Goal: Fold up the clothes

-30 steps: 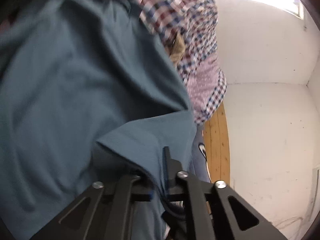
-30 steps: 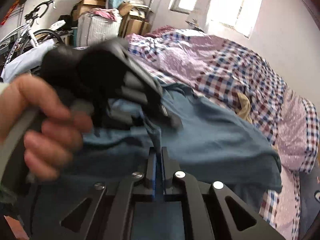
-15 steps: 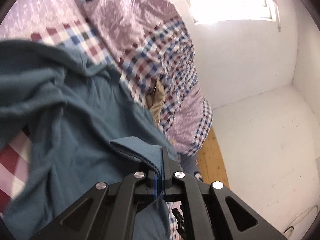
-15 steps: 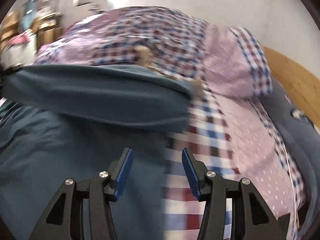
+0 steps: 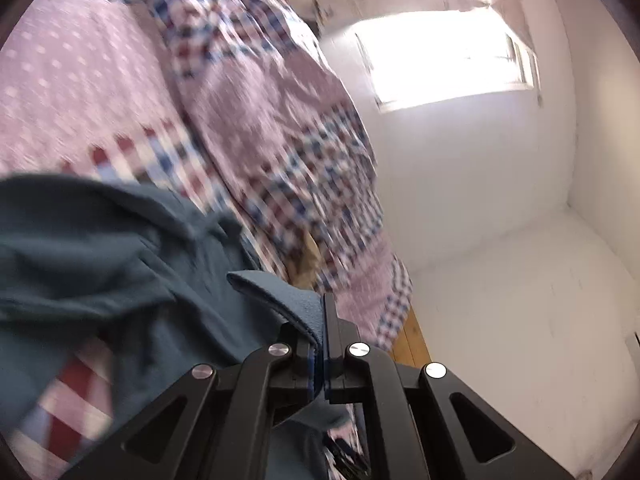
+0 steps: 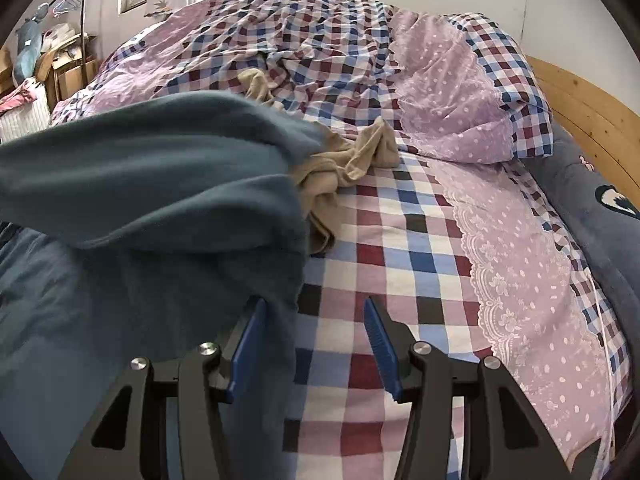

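Fingers of the left gripper (image 5: 322,344) pinch a folded edge of the teal garment (image 5: 120,264); the right gripper (image 6: 312,344) stands wide, holding nothing.

Between the closed left jaws only a thin strip of teal cloth shows, and the rest of the garment spreads away to the left, blurred, over the checked bedsheet (image 5: 80,396). In the right wrist view the teal garment (image 6: 152,184) lies bunched on the bed, its edge hanging just inside the left blue pad (image 6: 246,344). This view alone shows clearly a crumpled beige garment (image 6: 348,160), partly hidden under the teal one, a lilac dotted pillow (image 6: 452,100) and the wooden headboard (image 6: 592,104). The left wrist view alone shows a bright window (image 5: 440,52).
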Tool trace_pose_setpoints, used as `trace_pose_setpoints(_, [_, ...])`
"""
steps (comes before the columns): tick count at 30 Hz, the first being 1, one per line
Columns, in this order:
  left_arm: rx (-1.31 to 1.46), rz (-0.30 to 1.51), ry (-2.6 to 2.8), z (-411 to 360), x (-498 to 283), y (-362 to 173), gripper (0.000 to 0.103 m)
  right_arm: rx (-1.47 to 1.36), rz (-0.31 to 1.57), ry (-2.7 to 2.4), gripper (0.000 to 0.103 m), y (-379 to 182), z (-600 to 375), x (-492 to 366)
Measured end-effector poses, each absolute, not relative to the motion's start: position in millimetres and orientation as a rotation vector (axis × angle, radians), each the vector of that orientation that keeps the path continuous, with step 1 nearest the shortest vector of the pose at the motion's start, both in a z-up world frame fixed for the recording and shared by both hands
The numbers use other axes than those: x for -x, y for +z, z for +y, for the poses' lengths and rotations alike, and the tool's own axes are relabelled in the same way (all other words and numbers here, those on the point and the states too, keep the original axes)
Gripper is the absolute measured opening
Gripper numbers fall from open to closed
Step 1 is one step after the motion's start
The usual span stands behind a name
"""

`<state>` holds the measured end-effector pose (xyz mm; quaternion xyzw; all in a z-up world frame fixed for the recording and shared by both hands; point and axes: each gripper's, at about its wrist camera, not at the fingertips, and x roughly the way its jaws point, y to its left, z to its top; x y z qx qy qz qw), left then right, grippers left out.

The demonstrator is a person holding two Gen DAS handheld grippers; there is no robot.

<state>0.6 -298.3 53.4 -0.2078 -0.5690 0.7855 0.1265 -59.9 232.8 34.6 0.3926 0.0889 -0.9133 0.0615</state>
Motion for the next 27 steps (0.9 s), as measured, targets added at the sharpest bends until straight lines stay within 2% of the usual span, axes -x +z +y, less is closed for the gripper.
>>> trace_pose_setpoints(12, [0.573, -1.753, 2.349, -329, -8, 45, 0.001, -1.014, 0.541, -2.752, 0.053, 45, 197, 54])
trace_pose_setpoints(14, [0.587, -1.753, 2.345, -329, -9, 44, 0.001, -0.999, 0.596, -2.744, 0.046, 45, 190, 56])
trace_pose_setpoints(16, [0.597, -1.754, 2.341, -329, -8, 42, 0.001, -1.005, 0.631, -2.754, 0.011, 44, 189, 60])
trace_pose_setpoints(17, [0.602, -1.755, 2.339, -329, -8, 41, 0.001, -1.011, 0.639, -2.762, 0.006, 44, 189, 62])
trace_pose_setpoints(23, [0.64, -1.727, 2.306, -321, -4, 40, 0.001, -1.044, 0.464, -2.865, 0.003, 56, 230, 70])
trace_pose_setpoints(27, [0.784, -1.619, 2.345, -302, 5, 40, 0.001, -1.339, 0.423, -2.794, 0.003, 27, 256, 88])
